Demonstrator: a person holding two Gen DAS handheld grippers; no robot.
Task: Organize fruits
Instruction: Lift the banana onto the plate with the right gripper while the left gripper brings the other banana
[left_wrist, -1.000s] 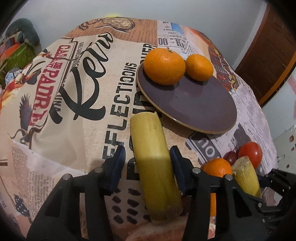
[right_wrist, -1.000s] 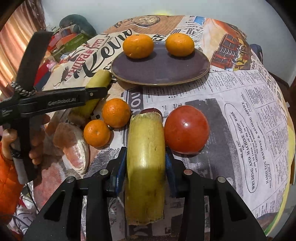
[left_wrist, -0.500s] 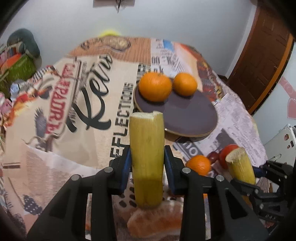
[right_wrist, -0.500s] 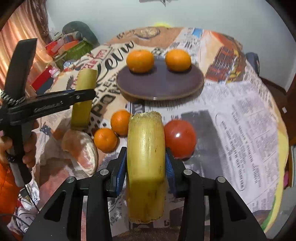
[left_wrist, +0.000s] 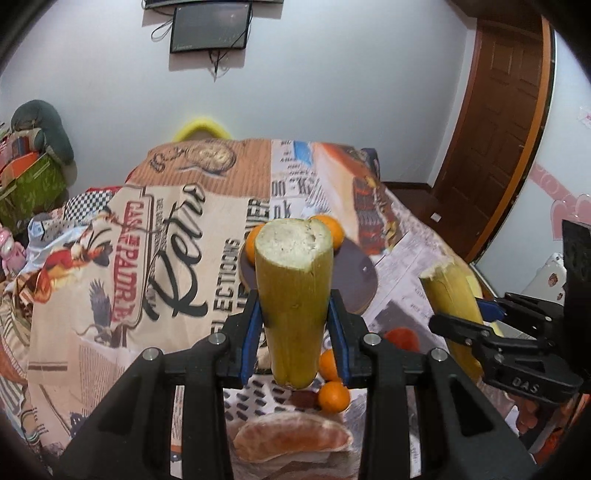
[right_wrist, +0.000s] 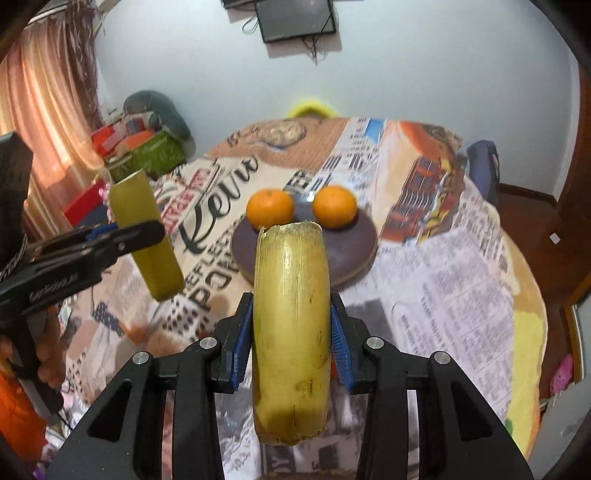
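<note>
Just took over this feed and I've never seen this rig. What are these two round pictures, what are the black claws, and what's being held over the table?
Each picture comes from a camera on a hand-held gripper, looking along its fingers. The left gripper clamps one yellow banana piece; the right gripper clamps another banana piece. Both are lifted above the table. A dark plate carries two oranges. More oranges and a tomato lie nearer.

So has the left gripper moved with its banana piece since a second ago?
Yes. The left gripper has lifted its banana piece off the table: the dark plate, formerly well above the banana's tip, now sits behind it and looks smaller.
</note>
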